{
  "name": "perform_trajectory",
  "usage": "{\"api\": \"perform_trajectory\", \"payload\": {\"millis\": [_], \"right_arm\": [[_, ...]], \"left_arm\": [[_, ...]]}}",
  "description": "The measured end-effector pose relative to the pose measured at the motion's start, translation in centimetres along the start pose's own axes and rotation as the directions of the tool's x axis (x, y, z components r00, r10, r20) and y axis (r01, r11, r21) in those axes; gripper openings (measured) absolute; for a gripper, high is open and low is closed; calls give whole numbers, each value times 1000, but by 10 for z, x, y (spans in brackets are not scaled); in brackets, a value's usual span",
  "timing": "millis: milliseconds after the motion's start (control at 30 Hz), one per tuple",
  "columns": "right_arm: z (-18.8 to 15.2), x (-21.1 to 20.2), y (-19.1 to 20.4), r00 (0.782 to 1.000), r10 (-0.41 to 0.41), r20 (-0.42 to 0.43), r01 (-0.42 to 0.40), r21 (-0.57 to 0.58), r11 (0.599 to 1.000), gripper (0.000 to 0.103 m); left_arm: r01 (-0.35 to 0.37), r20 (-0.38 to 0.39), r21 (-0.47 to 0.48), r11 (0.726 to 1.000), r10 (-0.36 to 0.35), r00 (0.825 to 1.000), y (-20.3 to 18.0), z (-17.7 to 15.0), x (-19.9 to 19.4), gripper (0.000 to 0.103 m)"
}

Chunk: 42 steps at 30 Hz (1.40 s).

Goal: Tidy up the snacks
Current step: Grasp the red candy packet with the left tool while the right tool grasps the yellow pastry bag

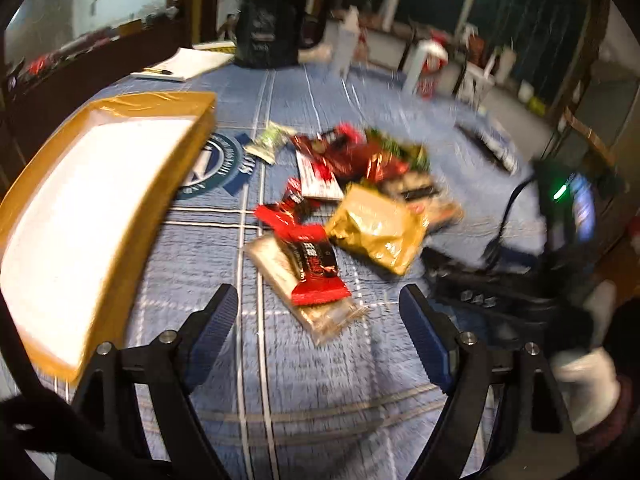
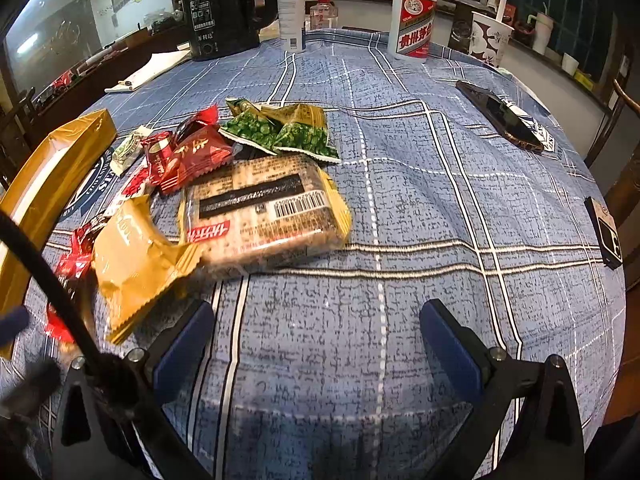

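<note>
A pile of snack packets lies on the blue checked tablecloth (image 2: 400, 208). In the left wrist view a red bar wrapper (image 1: 312, 264) lies on a clear cracker pack (image 1: 320, 316), with a gold packet (image 1: 376, 228) behind. My left gripper (image 1: 318, 312) is open and empty, just short of the red wrapper. In the right wrist view I see the gold packet (image 2: 136, 256), a large cracker pack (image 2: 264, 208), green pea packets (image 2: 280, 130) and red packets (image 2: 188, 152). My right gripper (image 2: 316, 328) is open and empty, in front of the cracker pack. A gold-rimmed box (image 1: 80, 216) stands at the left.
A black kettle (image 2: 224, 8), a white spray bottle (image 2: 291, 8), a white liquor bottle (image 2: 412, 20) and a paper cup (image 2: 490, 40) stand at the far edge. A phone (image 2: 500, 116) and a small black device (image 2: 606, 232) lie on the right. A notepad (image 2: 152, 70) lies far left.
</note>
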State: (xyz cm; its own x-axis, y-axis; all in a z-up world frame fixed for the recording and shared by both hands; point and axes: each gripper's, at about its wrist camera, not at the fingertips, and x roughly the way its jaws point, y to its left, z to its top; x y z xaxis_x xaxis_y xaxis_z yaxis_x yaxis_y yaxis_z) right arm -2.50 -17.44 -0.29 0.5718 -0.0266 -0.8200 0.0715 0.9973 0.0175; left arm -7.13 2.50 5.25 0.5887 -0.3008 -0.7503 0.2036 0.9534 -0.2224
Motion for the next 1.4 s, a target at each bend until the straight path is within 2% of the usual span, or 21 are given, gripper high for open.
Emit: {"api": "perform_trajectory", "payload": {"millis": [33, 67, 100, 133, 167, 267, 367, 433, 500, 533, 600, 667, 733, 767, 800, 833, 933, 1067, 1200, 1267, 1400], "right_arm": [[-1, -1, 0, 1000, -2, 0, 2, 1, 1000, 103], [-3, -2, -1, 1000, -4, 1, 4, 3, 1000, 102], [-5, -5, -3, 1000, -6, 1, 6, 8, 1000, 101], [-5, -8, -5, 1000, -7, 4, 7, 13, 1000, 93], [-6, -11, -7, 1000, -4, 6, 3, 22, 1000, 86], [-6, -31, -13, 999, 25, 43, -27, 61, 998, 81], [-3, -61, -8, 990, 37, 135, -45, 56, 997, 80], [-1, -76, 4, 979, 87, 186, -93, 22, 995, 80], [5, -81, 18, 967, 164, 197, -161, -31, 987, 80], [9, -79, 27, 961, 204, 188, -195, -63, 979, 79], [17, -70, 43, 954, 256, 155, -239, -122, 963, 71], [24, -55, 56, 952, 287, 110, -268, -161, 950, 64], [30, -37, 67, 958, 279, 67, -261, -200, 944, 61], [32, -30, 71, 962, 268, 55, -250, -220, 943, 61], [34, -23, 75, 964, 261, 45, -244, -237, 940, 61], [35, -18, 77, 966, 254, 37, -237, -248, 939, 61], [32, -7, 81, 964, 265, 16, -249, -288, 925, 61], [28, 0, 86, 957, 289, -11, -278, -316, 907, 61], [19, 5, 93, 959, 280, -37, -276, -340, 899, 60], [14, 2, 98, 970, 241, -25, -233, -363, 902, 49], [10, -5, 98, 974, 226, -30, -223, -339, 914, 46]], "left_arm": [[36, -14, -4, 999, -36, 999, 3, 0, -7, 79], [69, -31, 13, 998, -69, 997, 5, 0, -14, 68], [88, -38, 32, 996, -87, 996, 6, 1, -21, 61], [91, -28, 39, 995, -90, 996, 8, 0, -29, 61], [79, 0, 37, 996, -79, 997, 12, 1, -39, 61], [13, 116, 37, 999, -17, 993, 23, 9, -68, 61], [-86, 233, 59, 995, 70, 970, 30, 22, -94, 62], [-162, 314, 82, 983, 129, 941, 31, 27, -108, 67], [-195, 349, 105, 975, 147, 925, 31, 29, -110, 91], [-200, 352, 115, 973, 148, 924, 31, 30, -106, 93], [-175, 335, 110, 978, 129, 933, 35, 28, -97, 93], [-109, 305, 86, 990, 78, 949, 43, 23, -88, 91], [-63, 264, 69, 996, 43, 964, 51, 20, -80, 74], [-36, 231, 58, 998, 22, 973, 57, 19, -70, 53], [-14, 213, 48, 999, 4, 977, 59, 18, -66, 40], [18, 186, 29, 999, -23, 982, 65, 18, -59, 36], [54, 135, -11, 999, -52, 989, 72, 17, -43, 34], [69, 130, 1, 998, -69, 989, 66, 16, -34, 34], [77, 132, 35, 996, -81, 988, 57, 14, -31, 34], [79, 138, 50, 996, -85, 987, 53, 14, -30, 34], [91, 138, 65, 994, -99, 985, 46, 15, -27, 34]]}}
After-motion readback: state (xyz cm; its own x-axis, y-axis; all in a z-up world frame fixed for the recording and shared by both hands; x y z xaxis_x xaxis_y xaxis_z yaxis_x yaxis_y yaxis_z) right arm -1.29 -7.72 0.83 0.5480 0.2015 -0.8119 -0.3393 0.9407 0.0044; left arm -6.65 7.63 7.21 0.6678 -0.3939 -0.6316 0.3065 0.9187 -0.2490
